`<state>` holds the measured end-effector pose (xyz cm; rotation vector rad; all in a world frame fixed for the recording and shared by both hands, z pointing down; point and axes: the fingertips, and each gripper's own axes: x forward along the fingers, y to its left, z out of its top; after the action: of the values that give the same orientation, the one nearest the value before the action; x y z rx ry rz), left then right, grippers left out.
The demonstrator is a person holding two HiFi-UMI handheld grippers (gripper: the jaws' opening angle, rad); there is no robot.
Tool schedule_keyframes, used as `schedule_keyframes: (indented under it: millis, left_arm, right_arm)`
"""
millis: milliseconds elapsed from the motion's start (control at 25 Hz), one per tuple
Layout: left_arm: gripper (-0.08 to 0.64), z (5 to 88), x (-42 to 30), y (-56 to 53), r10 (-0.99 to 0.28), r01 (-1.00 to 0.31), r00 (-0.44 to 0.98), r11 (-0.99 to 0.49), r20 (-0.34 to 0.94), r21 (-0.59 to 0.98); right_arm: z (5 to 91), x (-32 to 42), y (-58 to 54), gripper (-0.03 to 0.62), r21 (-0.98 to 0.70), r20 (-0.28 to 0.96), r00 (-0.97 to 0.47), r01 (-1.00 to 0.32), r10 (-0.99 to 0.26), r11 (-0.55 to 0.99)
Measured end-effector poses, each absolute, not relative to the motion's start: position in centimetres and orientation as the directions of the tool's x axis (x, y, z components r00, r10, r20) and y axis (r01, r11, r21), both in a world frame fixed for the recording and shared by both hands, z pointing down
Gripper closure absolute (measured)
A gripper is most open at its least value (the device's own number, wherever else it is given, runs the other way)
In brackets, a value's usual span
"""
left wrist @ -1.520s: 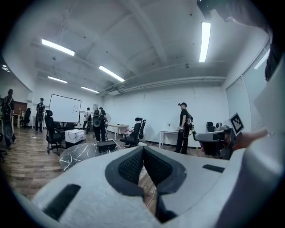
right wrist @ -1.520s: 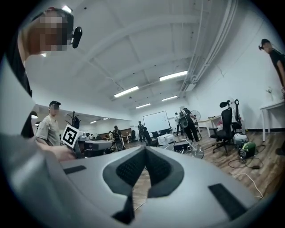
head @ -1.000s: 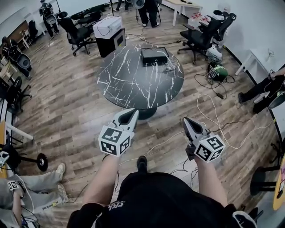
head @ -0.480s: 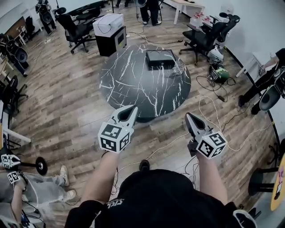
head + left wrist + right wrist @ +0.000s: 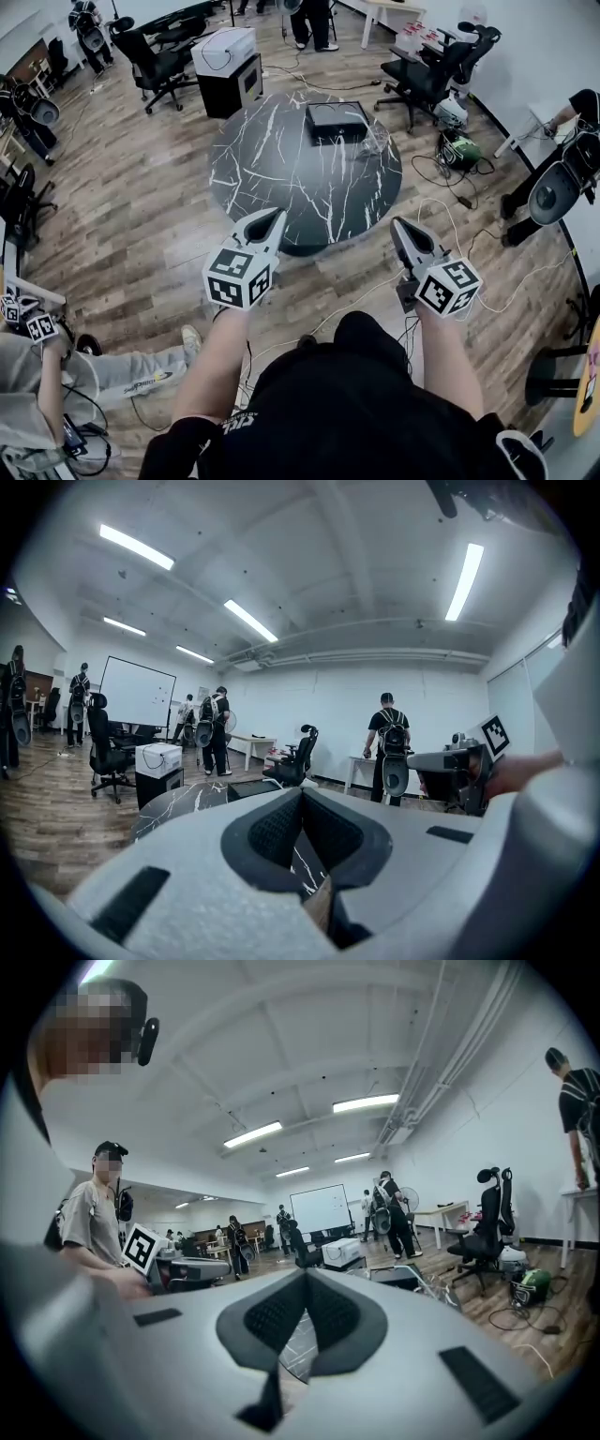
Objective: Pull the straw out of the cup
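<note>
Near side of the table (image 5: 281, 178): left gripper (image 5: 274, 217) and right gripper (image 5: 398, 226) both closed, empty. Risk: floor cables (image 5: 436, 178) right of it snagging feet.

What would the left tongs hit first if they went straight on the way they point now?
Probably the round black marble table: the left tongs, shut and empty, aim at its near edge with nothing visible between. Depth is unclear, so they might skim just over the top instead.
</note>
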<state>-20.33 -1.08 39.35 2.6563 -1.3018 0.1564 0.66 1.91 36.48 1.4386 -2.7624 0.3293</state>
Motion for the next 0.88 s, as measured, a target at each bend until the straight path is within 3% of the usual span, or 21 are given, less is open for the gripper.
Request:
schedule_keyframes:
  millis: [480,880]
  left_arm:
    - [0.549,41.3,-18.1,-5.2,-0.764,-0.793,0.608,-0.599,0.214,0.113]
    - [0.549,41.6,-12.9,-16.3,-0.766,-0.798,0.601,-0.592,0.230,0.114]
  right_arm:
    - [38.5,2.8,-2.9,0.589,-0.213,0.095,-0.588,-0.800,-0.803,0.560]
    - [39.3,8.3,-14.4,0.589,-0.244,0.085,-0.592,-0.792,-0.801,0.559]
